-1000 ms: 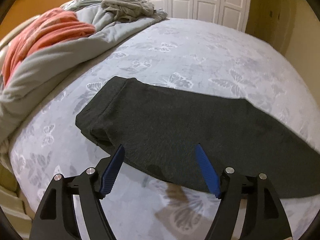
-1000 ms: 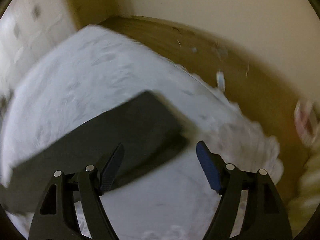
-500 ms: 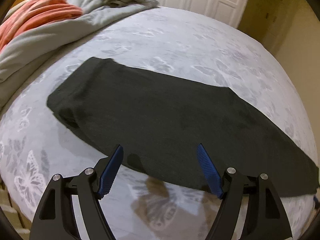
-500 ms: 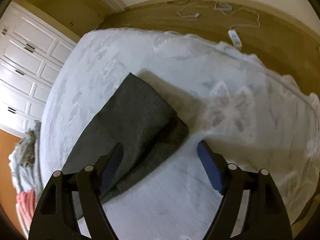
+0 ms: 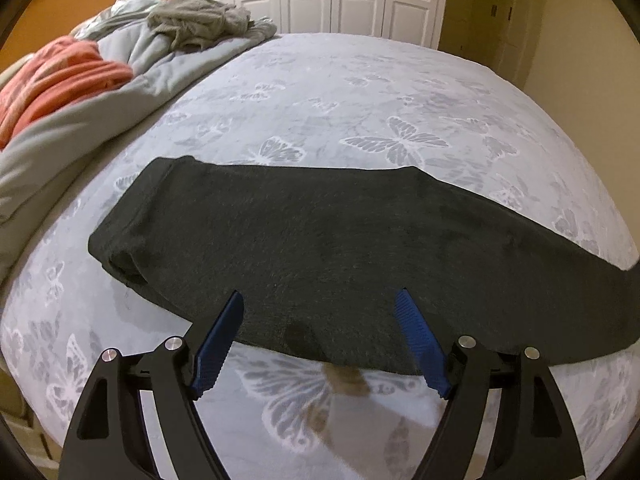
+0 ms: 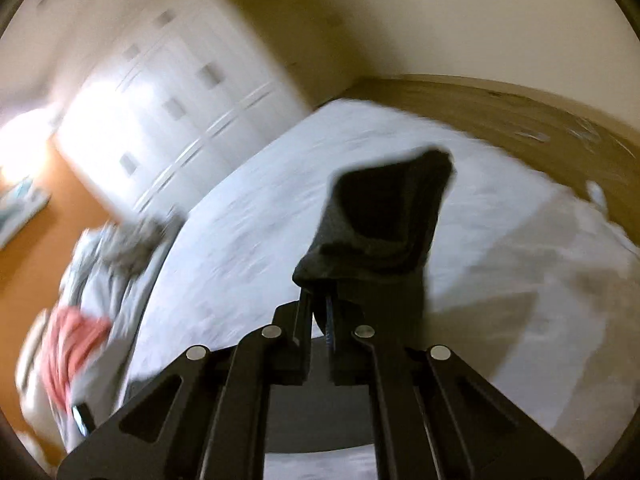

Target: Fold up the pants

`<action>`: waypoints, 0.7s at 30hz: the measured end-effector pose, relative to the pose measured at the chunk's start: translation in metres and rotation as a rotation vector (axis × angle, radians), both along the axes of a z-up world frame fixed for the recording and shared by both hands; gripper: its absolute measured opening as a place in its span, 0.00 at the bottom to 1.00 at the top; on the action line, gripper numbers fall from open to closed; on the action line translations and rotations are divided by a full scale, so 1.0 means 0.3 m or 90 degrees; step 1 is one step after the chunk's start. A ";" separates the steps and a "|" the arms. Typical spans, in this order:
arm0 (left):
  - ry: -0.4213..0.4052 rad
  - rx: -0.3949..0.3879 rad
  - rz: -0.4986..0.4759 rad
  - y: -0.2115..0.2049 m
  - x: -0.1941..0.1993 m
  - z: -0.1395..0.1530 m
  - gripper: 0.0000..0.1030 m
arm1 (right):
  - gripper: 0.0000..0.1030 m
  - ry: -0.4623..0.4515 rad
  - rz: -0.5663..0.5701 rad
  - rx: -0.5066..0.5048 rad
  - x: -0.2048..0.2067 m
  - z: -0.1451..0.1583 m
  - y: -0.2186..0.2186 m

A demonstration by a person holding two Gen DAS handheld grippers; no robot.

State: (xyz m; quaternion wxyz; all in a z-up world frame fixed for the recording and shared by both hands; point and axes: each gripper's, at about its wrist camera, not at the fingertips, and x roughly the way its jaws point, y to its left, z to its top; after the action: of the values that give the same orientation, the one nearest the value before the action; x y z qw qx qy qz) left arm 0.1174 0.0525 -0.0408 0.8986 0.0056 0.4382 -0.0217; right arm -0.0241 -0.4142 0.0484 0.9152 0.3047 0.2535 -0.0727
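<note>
Right gripper (image 6: 320, 308) clenched on the pants (image 5: 320, 240) cuff, lifted; carry it level toward the waistband while the released left gripper (image 5: 320, 320) hovers nearby

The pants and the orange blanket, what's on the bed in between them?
In the left wrist view, a gray blanket and a strip of butterfly sheet lie between the pants and the orange blanket.

Warm, dim indoor light with soft shadows; the left wrist view is sharp, though its fisheye bends the pale butterfly-print bed (image 5: 360, 92) toward dark corners. The right wrist view is smeared by motion blur, and the white panelled wardrobe doors (image 6: 160, 120) glare, overexposed.
</note>
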 end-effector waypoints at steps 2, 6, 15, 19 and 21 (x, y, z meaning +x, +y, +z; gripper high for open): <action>-0.002 -0.003 -0.003 0.002 -0.007 0.005 0.75 | 0.04 0.011 0.059 -0.027 0.082 -0.001 0.131; -0.002 -0.016 -0.006 0.018 -0.020 0.012 0.75 | 0.04 0.059 0.171 -0.085 0.259 -0.063 0.417; 0.004 -0.052 0.009 0.070 -0.010 0.024 0.77 | 0.20 0.192 0.283 -0.271 0.369 -0.275 0.814; 0.013 -0.095 0.025 0.104 -0.005 0.031 0.77 | 0.93 0.190 0.284 -0.333 0.307 -0.266 0.821; 0.018 -0.109 0.030 0.108 -0.003 0.031 0.77 | 0.92 0.198 0.306 -0.353 0.283 -0.278 0.837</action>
State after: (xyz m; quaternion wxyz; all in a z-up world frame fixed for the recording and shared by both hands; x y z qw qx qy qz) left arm 0.1166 0.0848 -0.0316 0.8899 -0.0815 0.4473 -0.0377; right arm 0.0608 -0.1630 -0.0349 0.9044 -0.0366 0.4240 0.0325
